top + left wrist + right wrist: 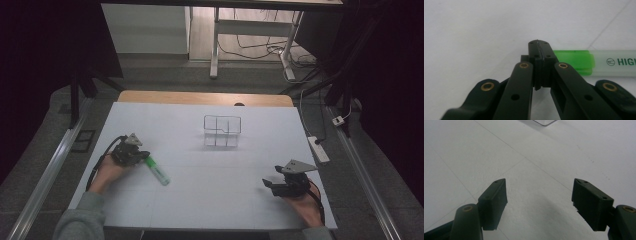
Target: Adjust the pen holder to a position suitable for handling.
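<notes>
Looking at it, the left gripper (pixel 539 46) had its jaws pressed together on nothing, highlighter (pixel 157 170) lying just beside them on the table (pixel 210 200), long axis angling toward the right gripper (pixel 274 184), whose jaws were spread.

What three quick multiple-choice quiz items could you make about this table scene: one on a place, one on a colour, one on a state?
1. Where does the highlighter lie?
A. beside the left gripper
B. inside the clear organiser
C. under the right gripper

2. What colour is the highlighter's cap?
A. red
B. green
C. blue

3. How do the right gripper's jaws stand?
A. shut on the highlighter
B. shut, empty
C. open, empty

Answers: 1 A, it rests on the table next to the shut left jaws; 2 B, the cap is bright green; 3 C, bare table shows between them.
</notes>
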Demonstrator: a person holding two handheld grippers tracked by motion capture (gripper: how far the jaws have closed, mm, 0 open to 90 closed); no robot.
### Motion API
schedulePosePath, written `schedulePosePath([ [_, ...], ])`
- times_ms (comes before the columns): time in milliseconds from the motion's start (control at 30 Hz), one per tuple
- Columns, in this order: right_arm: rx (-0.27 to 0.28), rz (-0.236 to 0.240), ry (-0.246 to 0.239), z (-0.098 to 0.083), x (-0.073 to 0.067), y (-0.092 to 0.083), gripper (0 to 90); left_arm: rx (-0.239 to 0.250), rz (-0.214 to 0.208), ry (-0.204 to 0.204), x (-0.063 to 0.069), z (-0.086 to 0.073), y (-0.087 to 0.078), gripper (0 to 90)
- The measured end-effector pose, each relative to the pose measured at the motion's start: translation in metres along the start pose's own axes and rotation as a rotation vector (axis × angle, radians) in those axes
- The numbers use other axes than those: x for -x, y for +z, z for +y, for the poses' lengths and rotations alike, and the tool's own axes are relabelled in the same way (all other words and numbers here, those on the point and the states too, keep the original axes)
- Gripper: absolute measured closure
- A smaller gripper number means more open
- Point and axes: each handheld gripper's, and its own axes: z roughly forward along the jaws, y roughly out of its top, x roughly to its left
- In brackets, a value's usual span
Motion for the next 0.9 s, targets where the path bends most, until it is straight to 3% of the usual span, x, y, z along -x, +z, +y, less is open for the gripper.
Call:
schedulePosePath([
  [500, 0.002, 0.001, 0.001, 0.0, 0.0, 0.0, 27.6, -0.021, -0.058, 0.041, 0.027, 0.007, 0.002, 89.1],
  [900, 0.001, 0.004, 0.001, -0.001, 0.001, 0.001, 27.5, -0.027, -0.092, 0.041, 0.033, 0.008, 0.003, 89.1],
])
